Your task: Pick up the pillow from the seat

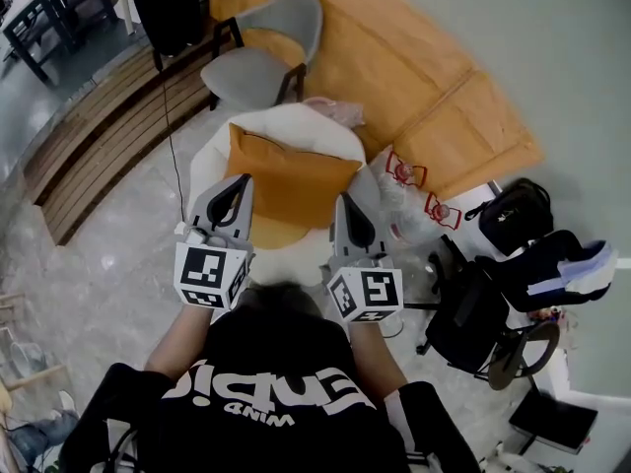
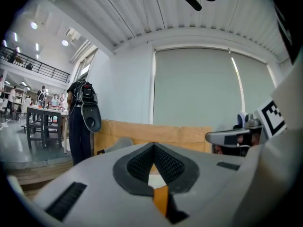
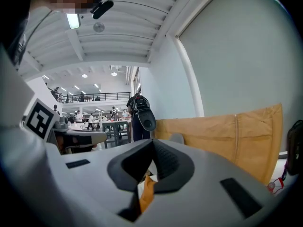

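An orange pillow (image 1: 292, 187) lies on a round white seat (image 1: 296, 126) in the middle of the head view. My left gripper (image 1: 240, 181) hovers over the pillow's left edge and my right gripper (image 1: 346, 201) over its right edge, both pointing away from me. Both pairs of jaws are shut. In the left gripper view the jaws (image 2: 154, 146) meet at the tip, and a strip of the pillow (image 2: 161, 200) shows through the slot below them. The right gripper view shows the same: shut jaws (image 3: 152, 142) with the orange pillow (image 3: 147, 194) behind the slot. I see no fabric pinched.
A grey chair (image 1: 266, 52) stands behind the seat on a tan mat (image 1: 424, 87). A plastic bag with red handles (image 1: 409, 190), a black bag (image 1: 518, 210) and a black office chair (image 1: 473, 313) sit at the right. A wooden step (image 1: 108, 136) runs at the left.
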